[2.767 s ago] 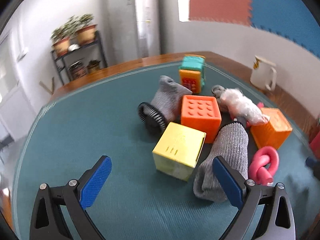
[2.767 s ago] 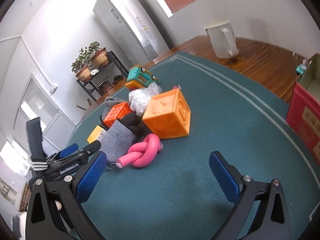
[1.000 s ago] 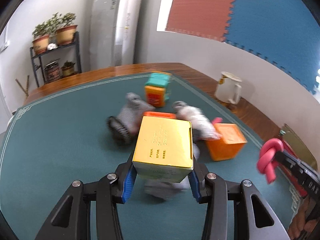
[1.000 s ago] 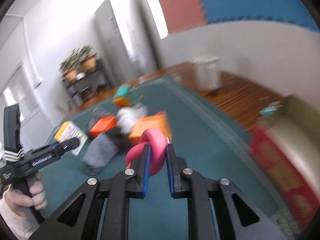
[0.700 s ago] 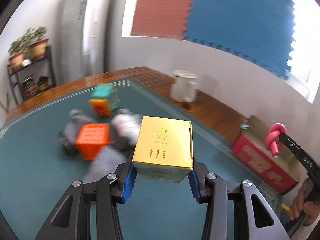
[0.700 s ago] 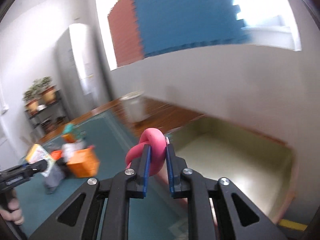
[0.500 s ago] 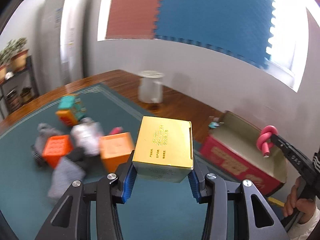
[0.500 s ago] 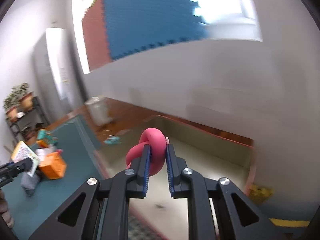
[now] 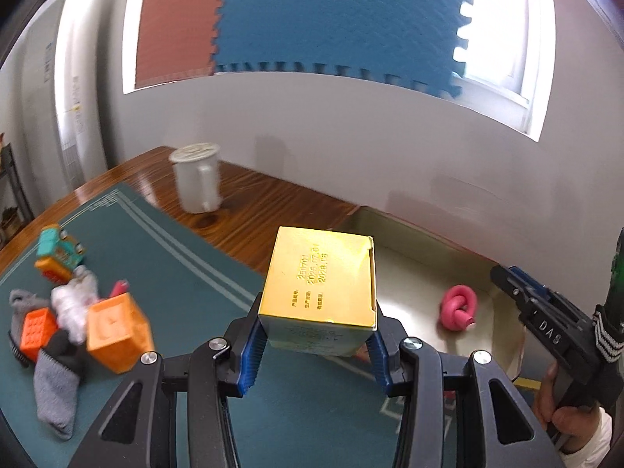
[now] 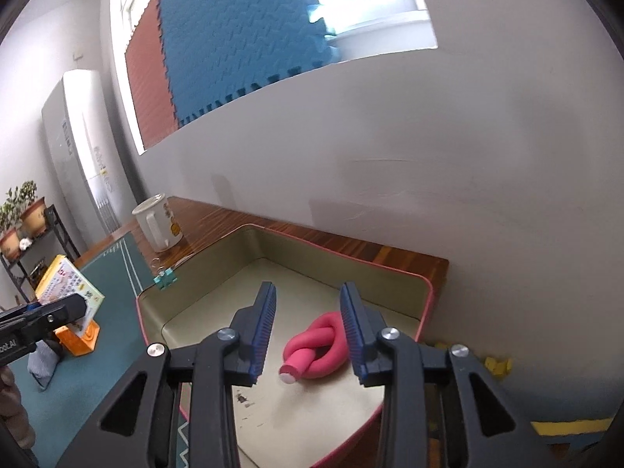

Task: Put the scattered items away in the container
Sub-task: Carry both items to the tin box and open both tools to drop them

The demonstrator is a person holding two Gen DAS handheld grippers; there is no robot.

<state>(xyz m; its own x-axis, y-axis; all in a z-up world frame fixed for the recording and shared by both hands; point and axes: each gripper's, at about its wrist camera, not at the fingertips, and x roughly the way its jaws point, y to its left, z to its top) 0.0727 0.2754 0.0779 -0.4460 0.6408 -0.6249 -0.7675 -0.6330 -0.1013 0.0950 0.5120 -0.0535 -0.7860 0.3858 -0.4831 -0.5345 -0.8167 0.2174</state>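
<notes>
Carrying: left gripper (image 9: 314, 345) clamps the gold carton (image 9: 318, 292), frame centre, short of the red-rimmed tin (image 10: 273, 234). Right gripper (image 10: 308, 331) gapes, empty, above the pink knotted tube (image 10: 318, 345) lying inside. Next: advance carton over rim, release.

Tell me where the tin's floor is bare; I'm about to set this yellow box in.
The red-rimmed tin has bare floor along its left half, between the near-left wall and the pink knotted foam tube, under the open right gripper. The far corner is bare too. The tube crowds the right side. The left gripper holds the yellow cardboard box.
</notes>
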